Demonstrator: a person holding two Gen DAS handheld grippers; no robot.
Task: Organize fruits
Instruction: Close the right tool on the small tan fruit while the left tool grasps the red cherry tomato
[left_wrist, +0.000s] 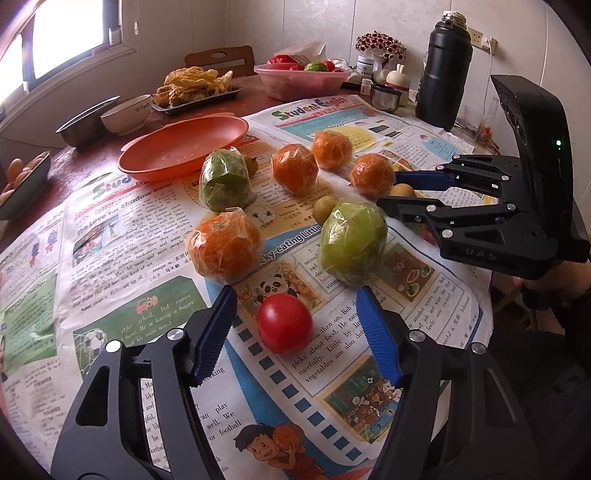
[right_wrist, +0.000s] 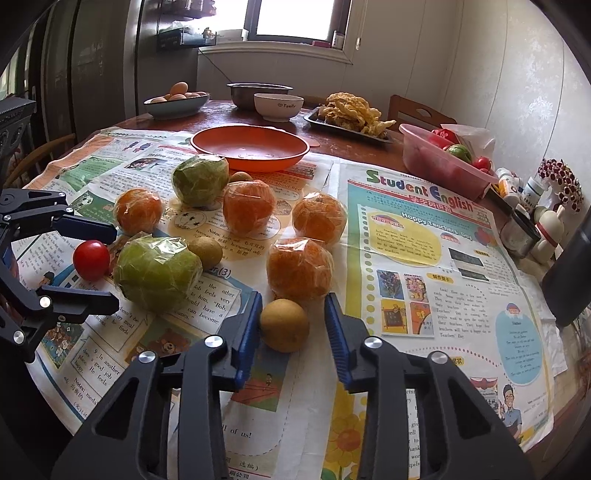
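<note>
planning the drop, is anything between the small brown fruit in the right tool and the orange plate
Yes. The wrapped oranges and sit between the brown fruit in the right tool and the orange plate; lifting over them should work.

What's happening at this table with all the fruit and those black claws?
A person holds a two-finger gripper in each hand over loose fruit on newspaper. The left gripper straddles a red tomato without touching it. The right gripper brackets a small brown fruit, and I can't tell if its pads press it. The orange plate holds no fruit.
</note>
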